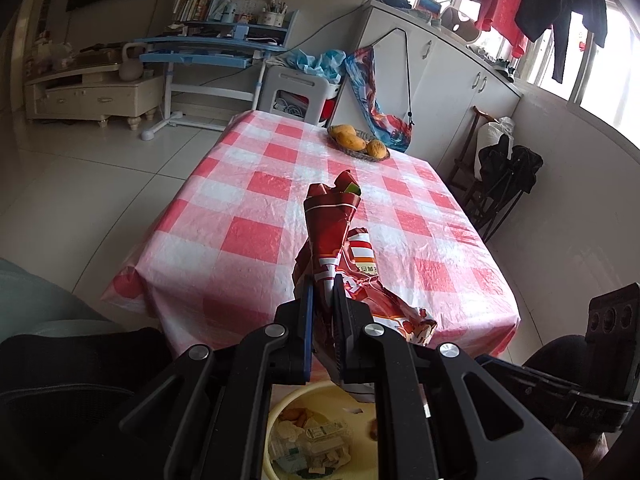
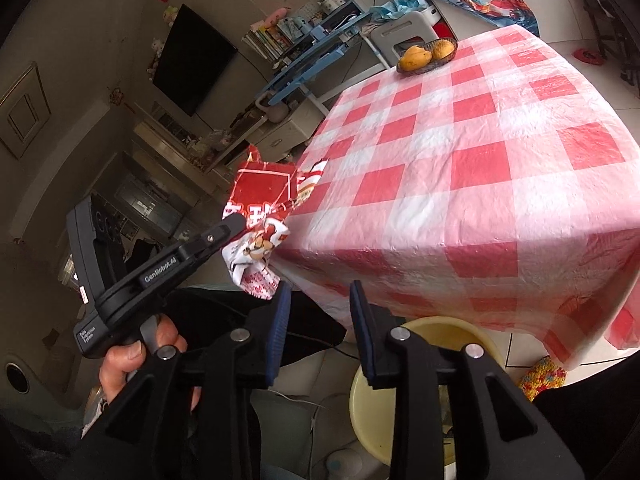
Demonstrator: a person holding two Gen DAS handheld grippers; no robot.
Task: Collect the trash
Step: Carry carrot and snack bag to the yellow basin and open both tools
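Observation:
My left gripper (image 1: 323, 286) is shut on a crumpled red and white snack bag (image 1: 334, 232) and holds it in the air above a yellow bin (image 1: 298, 398) that has several scraps of paper trash inside. The same bag (image 2: 264, 204) shows in the right wrist view, gripped by the left gripper (image 2: 236, 224) off the near left corner of the table. My right gripper (image 2: 320, 300) is open and empty, held above the yellow bin (image 2: 360, 396) in front of the table's near edge.
The table (image 1: 248, 240) has a red and white checked cloth. A basket of mangoes (image 1: 358, 142) stands at its far side. A blue desk (image 1: 208, 46), a white stool (image 1: 296, 94) and white cabinets (image 1: 460, 92) lie beyond.

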